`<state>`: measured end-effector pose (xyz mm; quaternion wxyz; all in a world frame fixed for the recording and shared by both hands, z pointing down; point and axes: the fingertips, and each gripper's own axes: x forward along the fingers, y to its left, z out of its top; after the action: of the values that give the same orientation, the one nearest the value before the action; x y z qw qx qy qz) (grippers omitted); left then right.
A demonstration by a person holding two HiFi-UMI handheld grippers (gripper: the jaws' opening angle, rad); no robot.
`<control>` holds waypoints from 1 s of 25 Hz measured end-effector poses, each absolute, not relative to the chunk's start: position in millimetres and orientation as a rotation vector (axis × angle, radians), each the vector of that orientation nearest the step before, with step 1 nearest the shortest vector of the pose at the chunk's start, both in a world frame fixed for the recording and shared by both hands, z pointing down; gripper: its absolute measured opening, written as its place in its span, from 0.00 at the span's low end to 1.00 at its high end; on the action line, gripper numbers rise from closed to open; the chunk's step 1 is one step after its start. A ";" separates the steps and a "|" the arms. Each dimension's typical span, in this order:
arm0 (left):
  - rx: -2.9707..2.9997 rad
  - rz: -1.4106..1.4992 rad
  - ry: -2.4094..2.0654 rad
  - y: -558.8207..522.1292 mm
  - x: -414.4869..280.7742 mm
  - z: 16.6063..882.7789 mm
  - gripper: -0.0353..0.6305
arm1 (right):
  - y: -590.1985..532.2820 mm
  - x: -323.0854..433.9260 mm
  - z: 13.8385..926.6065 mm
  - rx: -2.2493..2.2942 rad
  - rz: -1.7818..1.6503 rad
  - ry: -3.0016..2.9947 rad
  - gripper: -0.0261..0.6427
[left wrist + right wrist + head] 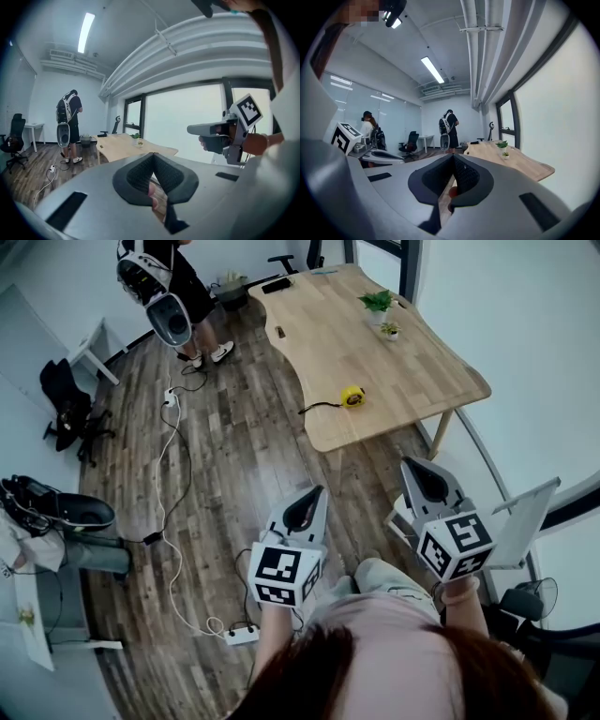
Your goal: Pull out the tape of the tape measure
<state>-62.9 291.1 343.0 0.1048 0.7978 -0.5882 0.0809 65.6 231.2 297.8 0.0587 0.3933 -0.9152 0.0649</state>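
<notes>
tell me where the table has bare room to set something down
The widest bare patch is the middle of the table, between the tape measure and the two potted plants. The near right corner, right of the tape measure, is also free. The far end is busier, with dark items by the edge.

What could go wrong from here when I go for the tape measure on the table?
1. The tape measure lies near the front edge of the table, its black strap trailing to the rim; a nudge might knock it off.
2. A white cable and power strip lie on the floor by your feet; you could trip.
3. The left gripper and right gripper are both shut and empty; they must open before grasping.
</notes>
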 end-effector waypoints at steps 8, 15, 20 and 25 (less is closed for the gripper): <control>2.364 0.259 -1.722 253.4 -58.6 349.4 0.06 | 198.3 63.9 304.7 1.186 0.215 -2.777 0.04; 2.370 0.275 -1.713 199.4 -47.8 355.3 0.06 | 151.2 64.1 311.6 1.134 0.228 -2.806 0.04; 2.378 0.277 -1.696 156.4 -38.7 359.2 0.06 | 110.8 69.6 317.4 1.123 0.250 -2.813 0.04; 2.380 0.282 -1.683 119.6 -31.5 363.9 0.06 | 74.0 75.5 322.1 1.115 0.272 -2.820 0.04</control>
<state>-31.5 119.6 363.9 0.1062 0.8080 -0.5715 0.0959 75.5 74.0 322.1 0.0485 0.3657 -0.9252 0.0891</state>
